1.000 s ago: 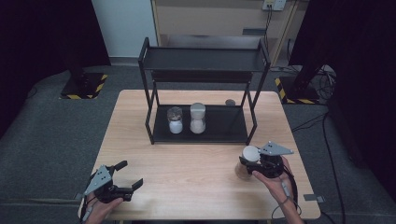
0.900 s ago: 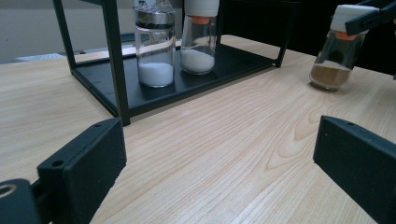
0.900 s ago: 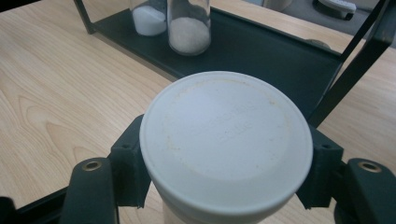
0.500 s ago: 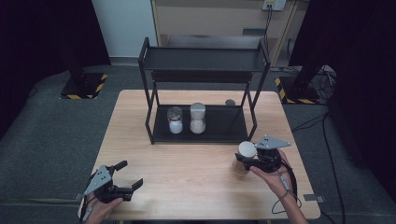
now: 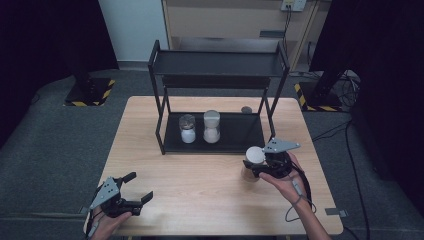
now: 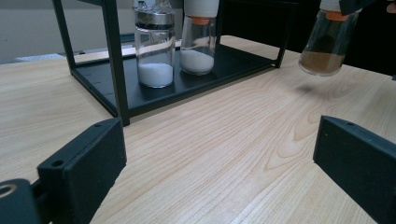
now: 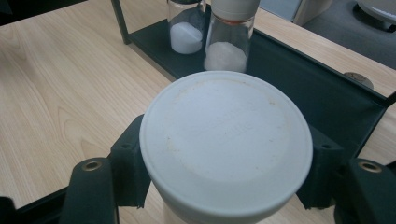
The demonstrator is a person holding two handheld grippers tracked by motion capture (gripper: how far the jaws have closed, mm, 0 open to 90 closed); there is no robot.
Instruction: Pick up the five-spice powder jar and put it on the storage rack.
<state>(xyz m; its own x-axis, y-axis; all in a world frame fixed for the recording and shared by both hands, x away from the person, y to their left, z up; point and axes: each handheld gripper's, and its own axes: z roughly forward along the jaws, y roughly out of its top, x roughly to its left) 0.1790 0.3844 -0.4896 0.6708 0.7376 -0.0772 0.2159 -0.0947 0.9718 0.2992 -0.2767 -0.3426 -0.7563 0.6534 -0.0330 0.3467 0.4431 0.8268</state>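
My right gripper (image 5: 257, 164) is shut on a spice jar (image 5: 254, 156) with a white lid (image 7: 226, 140) and brown powder (image 6: 327, 43). It holds the jar just above the table, in front of the right end of the black two-tier rack (image 5: 215, 65). The black fingers (image 7: 127, 164) clamp the jar just under the lid. Two jars of white powder stand on the rack's lower shelf: one with a metal lid (image 5: 187, 128) and one with a white lid (image 5: 211, 126). My left gripper (image 5: 139, 187) rests open near the table's front left corner, with nothing between its jaws.
The rack's lower shelf (image 5: 245, 132) has bare room to the right of the two jars. A small round disc (image 5: 246, 109) lies on the table behind the rack. The wooden table (image 5: 200, 190) is bare between the two grippers.
My right gripper has carried the jar a little to the left and toward the rack. The left gripper has stayed in place.
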